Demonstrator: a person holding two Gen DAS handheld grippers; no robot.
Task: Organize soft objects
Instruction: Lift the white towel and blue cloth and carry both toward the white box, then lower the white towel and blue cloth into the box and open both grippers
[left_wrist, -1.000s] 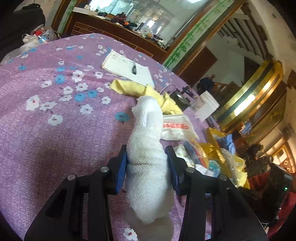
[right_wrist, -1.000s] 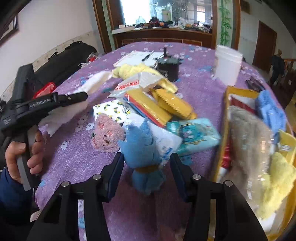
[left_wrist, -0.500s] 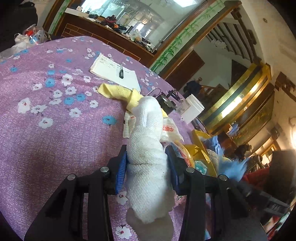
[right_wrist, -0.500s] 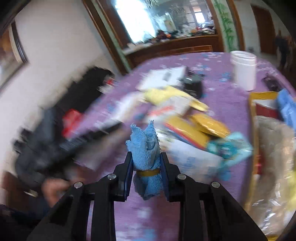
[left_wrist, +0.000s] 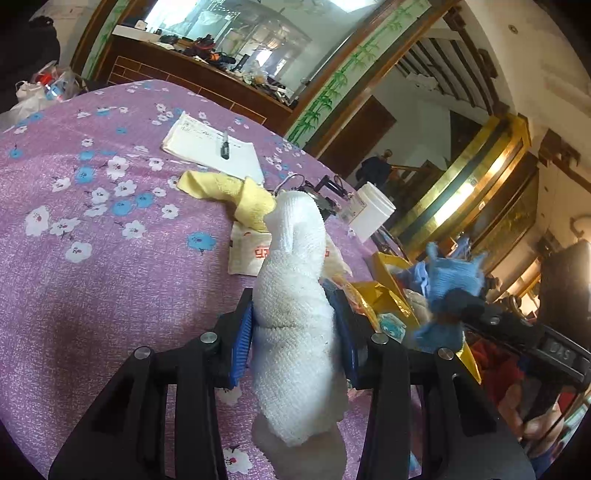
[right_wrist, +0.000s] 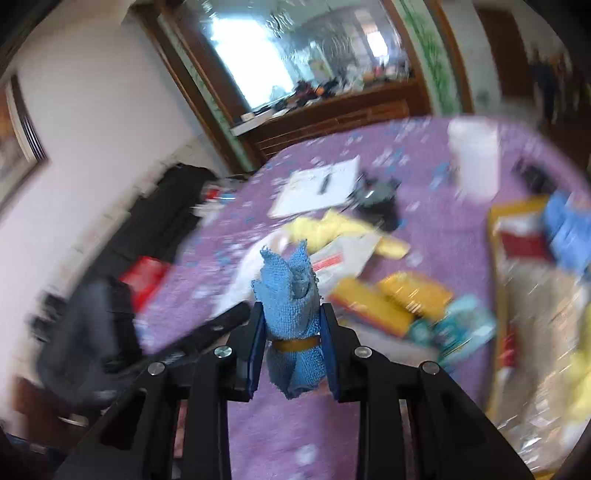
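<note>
Tongs on the left (left_wrist: 295, 332) are gripping a rolled white towel (left_wrist: 295, 314) between their blue pads, partly closed around its thick middle; the towel is standing up out of the jaws at the lower centre of the left wrist view and hanging out beneath them too. Behind it, the purple flowered tablecloth of the table (left_wrist: 92, 258) is filling the left half of the frame, carrying a yellow cloth (left_wrist: 236, 195) at centre, a white notepad (left_wrist: 210, 151) with a pen (left_wrist: 224, 146) lying on it above that, and a white plastic tub (left_wrist: 371, 214) to the right.

The right tongs (right_wrist: 291, 332) are pinching a rolled blue cloth (right_wrist: 291, 317), nearly shut on it, with a tan band around the roll between the pads. That cloth is sitting at the lower centre of the right wrist view, lifted clear of the table. The same blue roll is showing at the right of the left wrist view.

The right wrist view is smearing badly, so the packets at centre right are probably yellow snack packs (right_wrist: 391, 299) and a teal pack (right_wrist: 458, 328). A yellow basket (right_wrist: 495, 266) is lying along the right edge.
</note>
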